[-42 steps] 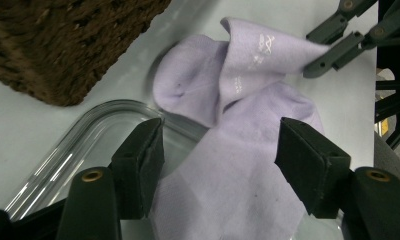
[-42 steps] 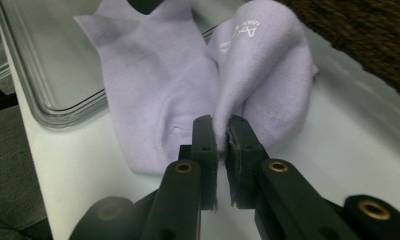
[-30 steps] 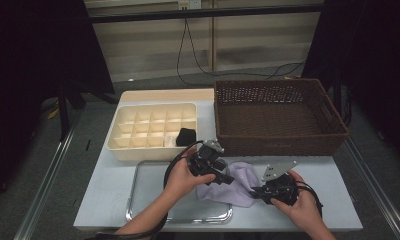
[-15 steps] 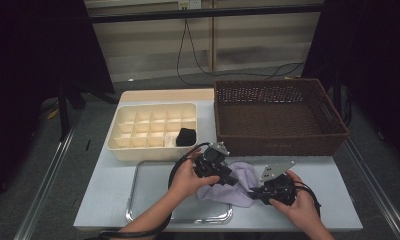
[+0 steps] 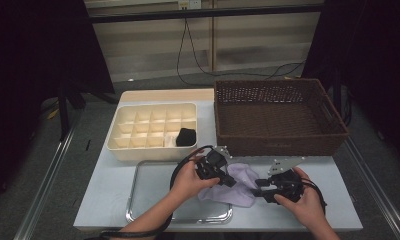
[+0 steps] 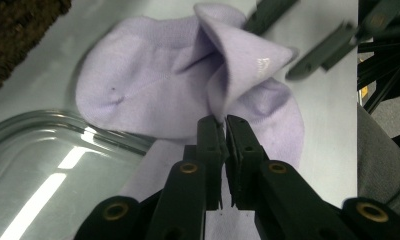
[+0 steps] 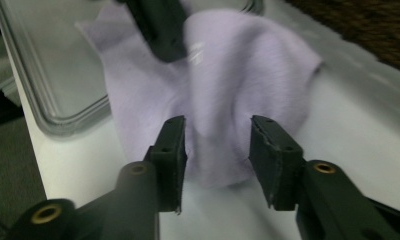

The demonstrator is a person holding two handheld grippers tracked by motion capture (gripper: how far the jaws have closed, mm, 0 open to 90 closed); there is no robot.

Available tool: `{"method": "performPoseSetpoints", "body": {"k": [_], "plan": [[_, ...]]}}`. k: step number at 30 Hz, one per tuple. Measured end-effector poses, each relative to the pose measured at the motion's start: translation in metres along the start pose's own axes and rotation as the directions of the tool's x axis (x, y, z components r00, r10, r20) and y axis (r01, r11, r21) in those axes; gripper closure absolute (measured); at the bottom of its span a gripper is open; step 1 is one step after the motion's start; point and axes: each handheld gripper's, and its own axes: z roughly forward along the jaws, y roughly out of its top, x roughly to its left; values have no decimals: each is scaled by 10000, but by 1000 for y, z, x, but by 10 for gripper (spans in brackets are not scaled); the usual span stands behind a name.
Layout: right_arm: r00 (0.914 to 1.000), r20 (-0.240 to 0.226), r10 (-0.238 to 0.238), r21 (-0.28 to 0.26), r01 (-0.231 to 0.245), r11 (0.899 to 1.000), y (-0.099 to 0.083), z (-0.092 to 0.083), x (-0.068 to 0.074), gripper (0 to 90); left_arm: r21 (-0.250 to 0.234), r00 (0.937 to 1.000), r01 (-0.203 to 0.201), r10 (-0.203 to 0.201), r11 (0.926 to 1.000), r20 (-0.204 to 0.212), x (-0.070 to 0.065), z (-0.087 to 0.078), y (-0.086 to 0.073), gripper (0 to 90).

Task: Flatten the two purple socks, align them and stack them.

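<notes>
**White table, four things resting on it**

The white table (image 5: 113,200) carries a cream compartment box (image 5: 153,131) at its far left, with a dark wicker basket (image 5: 280,117) just beside it on the right (the two stand close, whether touching cannot be told). Nearer the person, a metal tray (image 5: 153,195) lies flat at the front left. A lilac sock (image 5: 238,182) lies rumpled on the tabletop, its left part lapping over the tray's right rim.

The right claw (image 7: 215,150), jaws just opening, straddles a lilac sock (image 7: 238,90) beside a metal tray (image 7: 53,75).
</notes>
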Motion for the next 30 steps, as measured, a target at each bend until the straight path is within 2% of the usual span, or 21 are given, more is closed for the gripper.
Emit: {"method": "performPoseSetpoints", "body": {"k": [3,7,8,9,10,11,12,14,15,17,19,24,27,30], "plan": [[9995,209,223,-353,-215,9991,2,-6,-2,468,124,10000,-74,74,9999,54,-2,2,-1,858],[9989,169,436,-806,-421,9959,7,-8,-1,437,155,9997,-191,188,9997,164,-6,4,1,858],[9989,158,443,-796,-429,9959,9,-7,0,427,49,9998,-53,52,10000,213,-7,6,0,858],[9992,121,372,-777,-362,9963,10,-5,2,420,188,9994,-193,188,9996,278,-7,7,0,858],[9994,148,314,-763,-302,9966,11,-2,3,422,196,9995,-143,137,9997,298,-8,8,0,857],[9995,170,268,-698,-256,9972,12,2,5,447,204,9996,-79,73,9998,265,-8,8,-1,855],[9997,170,168,-484,-159,9987,11,6,7,505,320,9996,-119,111,9994,256,-8,8,-1,853],[9998,211,-30,-57,32,10000,10,13,8,641,230,9998,-40,35,9997,197,-7,6,-2,835],[9998,138,-171,128,169,9998,9,15,7,704,245,9998,-110,105,9996,173,-5,4,-2,816],[9997,-40,-240,296,241,9993,8,15,6,805,152,10000,75,-75,9999,26,-4,-1,-4,782],[9991,58,-409,392,406,9984,7,12,4,827,-58,9996,272,-272,9996,-33,-1,-7,-6,726],[9990,97,-439,425,435,9981,4,6,0,856,-359,9948,893,-909,9954,-453,10,-21,-14,646],[9981,295,-545,530,529,9972,2,3,-2,858,-470,9919,936,-972,9945,-821,13,-27,-18,605],[9979,367,-536,532,516,9972,-1,0,-5,851,-577,9890,1095,-1146,9923,-936,16,-31,-21,577]]}}
